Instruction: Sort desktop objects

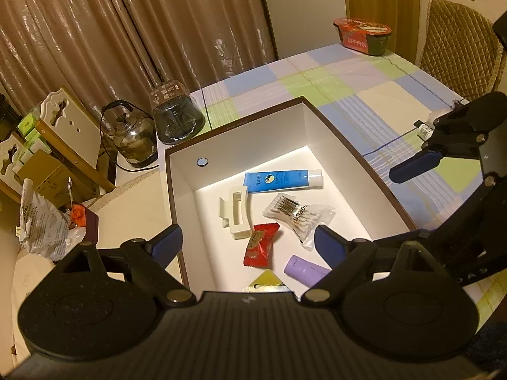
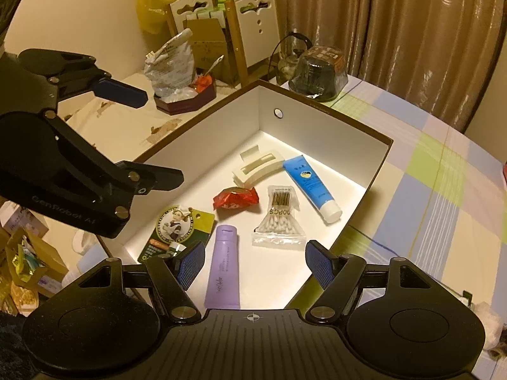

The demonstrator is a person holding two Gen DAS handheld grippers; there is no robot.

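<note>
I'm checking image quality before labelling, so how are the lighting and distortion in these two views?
Left wrist view: warm, dim room, but the box floor is brightly lit with a hard shadow edge along its far walls; the fisheye bends the box rim and curtains. Right wrist view: same bright floor, blue tube and purple tube sharp, corners vignetted black.

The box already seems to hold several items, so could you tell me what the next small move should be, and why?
Probably draw both claws back from the box and look for anything still outside. The left claw and right claw are open and empty above it, while the blue tube, purple tube, swab bag and hair clip already lie inside.
</note>
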